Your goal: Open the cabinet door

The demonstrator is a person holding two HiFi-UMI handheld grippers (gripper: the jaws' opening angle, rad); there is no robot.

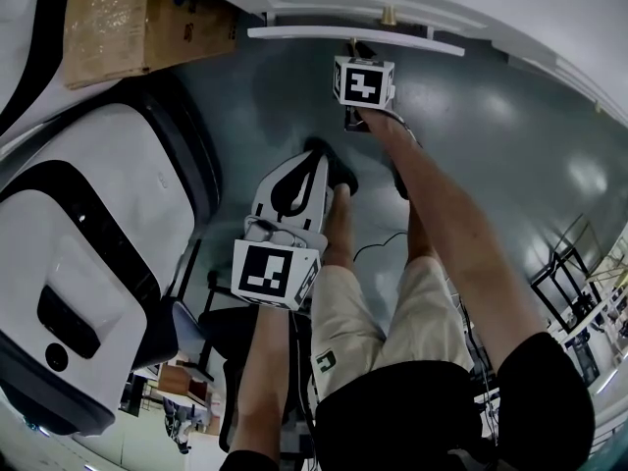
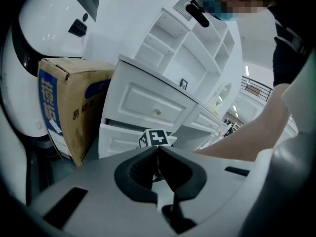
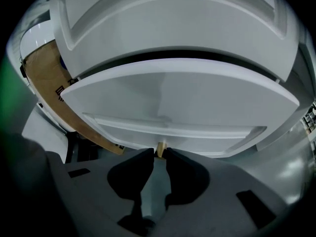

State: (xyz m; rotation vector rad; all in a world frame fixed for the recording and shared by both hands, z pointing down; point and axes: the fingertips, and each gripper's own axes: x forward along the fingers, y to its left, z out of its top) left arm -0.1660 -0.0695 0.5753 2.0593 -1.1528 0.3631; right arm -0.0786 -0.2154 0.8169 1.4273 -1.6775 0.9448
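since the right gripper [image 3: 158, 154] has its jaws nipped on the small brass knob [image 3: 160, 147] of the white cabinet's [image 2: 153, 105] door [image 3: 197, 98], which stands ajar, pull straight away from the cabinet without twisting, or the knob may slip. the left gripper [image 2: 158, 149], jaws together and empty, hangs back from the cabinet.

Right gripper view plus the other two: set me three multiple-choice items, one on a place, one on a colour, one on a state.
1. Where is the cardboard box relative to the white cabinet? A) on top B) beside it C) inside it
2. What colour is the knob between the right gripper jaws? A) brass B) black C) red
3. How does the cabinet front bearing that knob stand? A) fully shut B) taken off C) pulled ajar
Answers: 1 B, the left gripper view shows them side by side; 2 A, it looks yellowish metal; 3 C, a dark gap runs above it.
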